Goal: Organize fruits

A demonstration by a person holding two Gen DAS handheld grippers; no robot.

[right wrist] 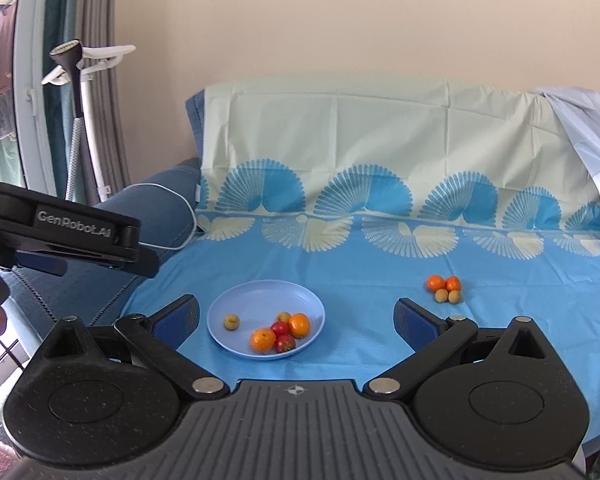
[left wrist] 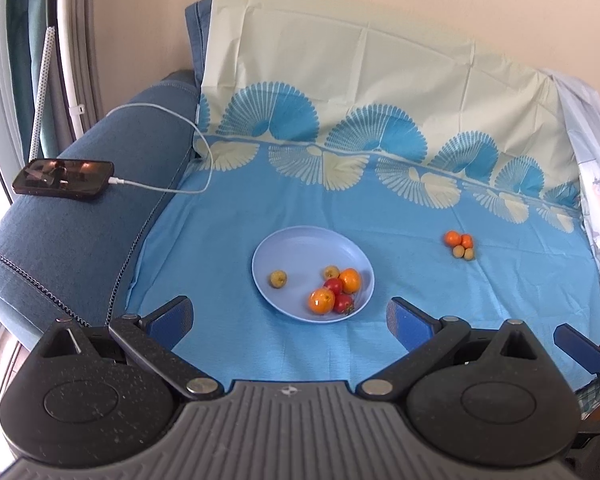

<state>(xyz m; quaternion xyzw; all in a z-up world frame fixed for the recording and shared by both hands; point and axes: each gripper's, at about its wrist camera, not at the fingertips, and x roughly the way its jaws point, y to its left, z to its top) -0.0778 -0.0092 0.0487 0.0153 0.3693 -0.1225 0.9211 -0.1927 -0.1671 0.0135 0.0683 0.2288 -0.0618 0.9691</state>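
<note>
A pale blue plate (left wrist: 300,248) (right wrist: 260,292) lies on the blue sheet. It holds two oranges, two red tomatoes and two small yellow-green fruits; one orange (left wrist: 321,301) (right wrist: 263,340) is nearest me. A loose cluster of two small oranges and two small yellowish fruits (left wrist: 460,244) (right wrist: 445,288) lies on the sheet to the plate's right. My left gripper (left wrist: 290,316) is open and empty, held short of the plate. My right gripper (right wrist: 296,320) is open and empty, also short of the plate. The left gripper's body shows at the left of the right wrist view.
A phone (left wrist: 64,180) on a white charging cable (left wrist: 172,190) rests on the blue sofa armrest (left wrist: 80,220) at the left. A patterned sheet (left wrist: 360,92) covers the backrest. A white stand (right wrist: 80,120) is by the curtain at far left.
</note>
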